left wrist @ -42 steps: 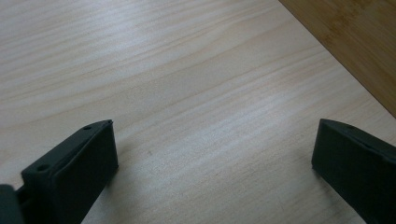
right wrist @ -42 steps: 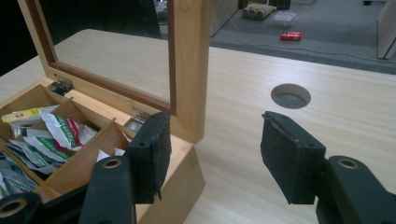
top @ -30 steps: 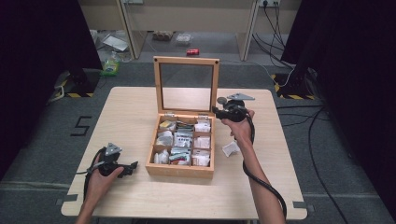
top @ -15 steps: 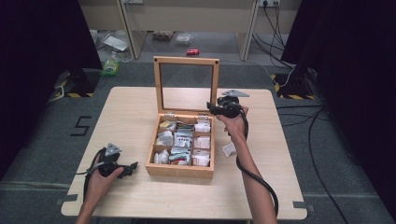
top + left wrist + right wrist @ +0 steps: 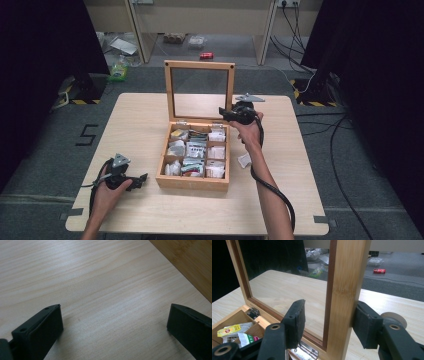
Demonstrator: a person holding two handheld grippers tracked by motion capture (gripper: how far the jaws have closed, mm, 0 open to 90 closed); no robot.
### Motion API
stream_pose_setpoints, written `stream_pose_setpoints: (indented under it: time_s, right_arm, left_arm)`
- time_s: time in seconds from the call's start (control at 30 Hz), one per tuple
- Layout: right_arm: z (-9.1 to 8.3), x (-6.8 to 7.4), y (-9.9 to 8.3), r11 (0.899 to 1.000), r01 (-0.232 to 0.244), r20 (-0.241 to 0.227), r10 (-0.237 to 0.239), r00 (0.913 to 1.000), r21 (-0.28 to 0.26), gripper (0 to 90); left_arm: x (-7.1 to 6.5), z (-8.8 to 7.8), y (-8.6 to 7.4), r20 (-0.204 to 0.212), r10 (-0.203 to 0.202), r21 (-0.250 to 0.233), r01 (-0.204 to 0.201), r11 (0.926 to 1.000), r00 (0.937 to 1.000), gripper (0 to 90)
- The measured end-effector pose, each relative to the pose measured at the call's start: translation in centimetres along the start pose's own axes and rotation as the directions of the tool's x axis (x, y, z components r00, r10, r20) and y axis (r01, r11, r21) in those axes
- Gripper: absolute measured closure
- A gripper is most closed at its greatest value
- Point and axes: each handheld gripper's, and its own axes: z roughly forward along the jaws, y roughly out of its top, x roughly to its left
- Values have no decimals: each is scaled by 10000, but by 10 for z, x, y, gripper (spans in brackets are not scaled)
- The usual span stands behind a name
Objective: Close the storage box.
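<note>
A wooden box (image 5: 192, 182) of tea bags (image 5: 196, 150) stands mid-table with its glass lid (image 5: 200, 65) upright. My right gripper (image 5: 224, 115) is at the lid's right frame post, just above the hinge. In the right gripper view the post (image 5: 347, 290) stands between the jaws of that gripper (image 5: 330, 306). One pad meets its back, while the other pad (image 5: 297, 320) is still a gap away in front of the glass. These jaws have just been closing, with the post between them. My left gripper (image 5: 141, 178) rests open on the table left of the box, its jaws (image 5: 115, 306) empty.
A small white packet (image 5: 244, 160) lies on the table right of the box. The box's side wall (image 5: 190, 260) is close ahead of the left gripper. Bare tabletop (image 5: 140, 125) stretches left of the lid. Cables trail from both grippers toward the front edge.
My right gripper has shifted slightly left, closer onto the lid's right post. The left hand and the box have stayed where they were.
</note>
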Motion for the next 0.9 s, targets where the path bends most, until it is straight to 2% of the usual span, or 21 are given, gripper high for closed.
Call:
stream_pose_setpoints:
  time_s: [0.37,0.9]
  right_arm:
    - [-3,1,0,9990,439,103,-438,9990,-97,513]
    - [-12,6,-4,9971,710,123,-707,9974,-288,546]
  left_arm:
    - [0,0,0,0,4,1,-4,10000,10000,0]
    - [0,0,0,-1,3,0,-3,10000,10000,0]
